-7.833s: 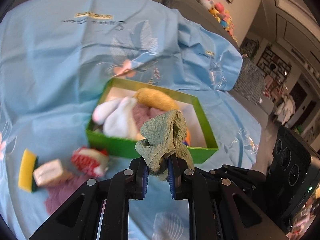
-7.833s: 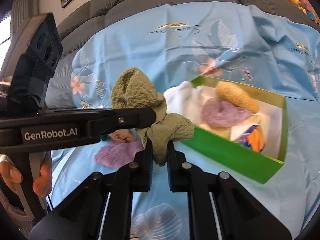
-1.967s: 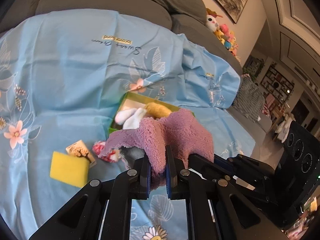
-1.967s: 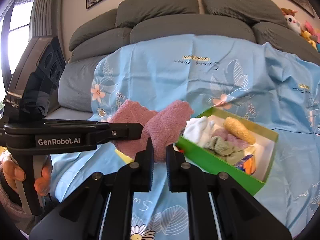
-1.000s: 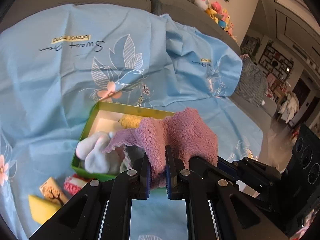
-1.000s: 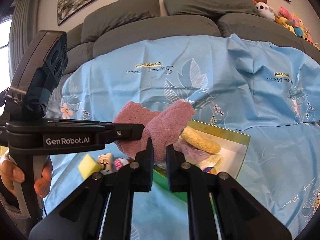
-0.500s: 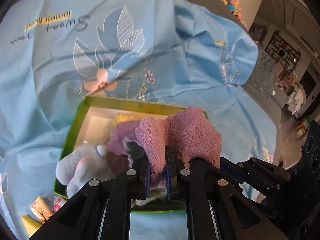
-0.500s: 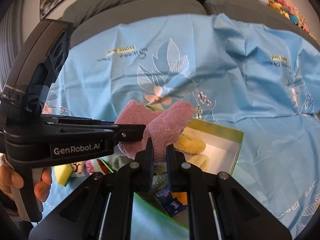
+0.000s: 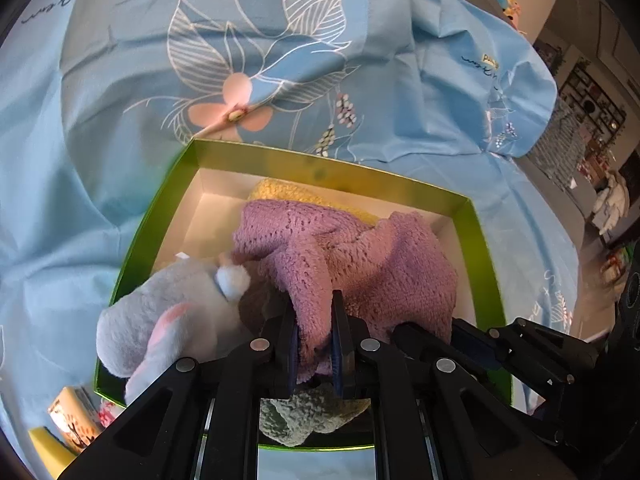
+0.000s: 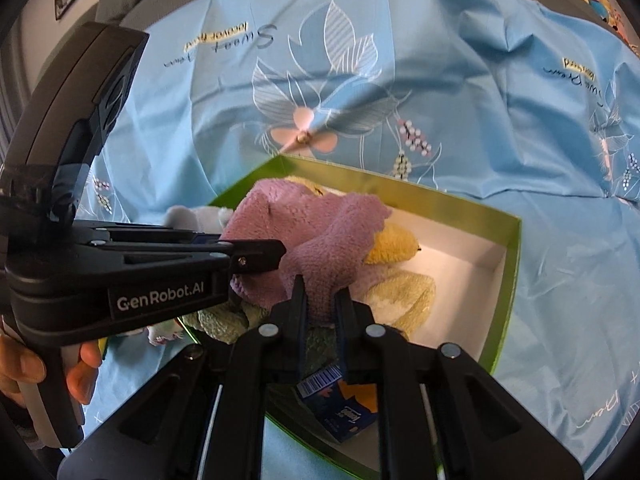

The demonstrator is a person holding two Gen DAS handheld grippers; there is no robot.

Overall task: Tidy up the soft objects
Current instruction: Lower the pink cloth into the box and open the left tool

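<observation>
Purple fuzzy cloth (image 9: 360, 264) hangs stretched between my two tongs, directly over the green box (image 9: 168, 208). My left tongs (image 9: 313, 344) and right tongs (image 10: 321, 308) each pinch one end, so it sags lengthwise onto the plush toys below.

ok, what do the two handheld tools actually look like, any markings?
Both are matte black two-finger tools with silver rivets. The left tool has blue pads on its fingers; its body carries white GenRobot.AI lettering and a pale grey handle. The right tool looks all black.
</observation>
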